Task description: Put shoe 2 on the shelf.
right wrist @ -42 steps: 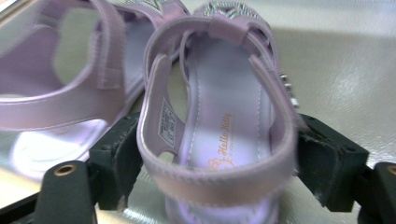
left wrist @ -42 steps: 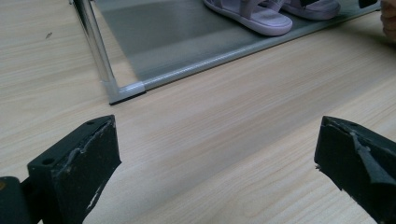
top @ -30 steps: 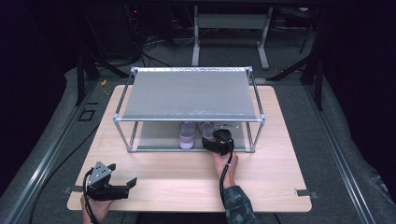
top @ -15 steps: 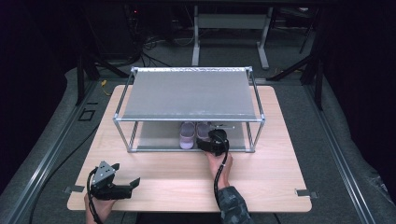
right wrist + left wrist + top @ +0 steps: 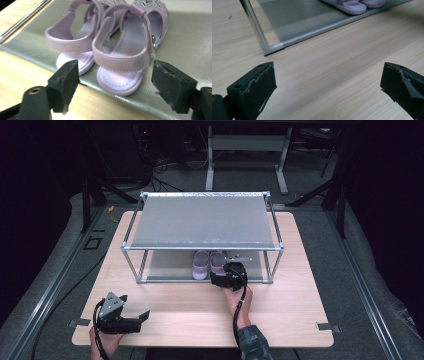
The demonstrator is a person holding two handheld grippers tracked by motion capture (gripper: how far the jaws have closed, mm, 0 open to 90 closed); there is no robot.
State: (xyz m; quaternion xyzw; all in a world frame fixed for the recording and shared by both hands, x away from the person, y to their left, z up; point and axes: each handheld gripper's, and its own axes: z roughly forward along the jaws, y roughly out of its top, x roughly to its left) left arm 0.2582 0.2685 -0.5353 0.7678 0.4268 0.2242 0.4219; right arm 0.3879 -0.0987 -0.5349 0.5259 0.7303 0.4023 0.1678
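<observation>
Right tongs (image 5: 113,85) open, seemingly clear of sandal (image 5: 125,62).

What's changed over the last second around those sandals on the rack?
The right gripper has just been opening its jaws; they now stand apart from the heel of the nearer sandal, which rests on the rack's lower shelf beside the other sandal. The hand has barely shifted. The left gripper stays open over the table, and the rack hasn't moved.
</observation>
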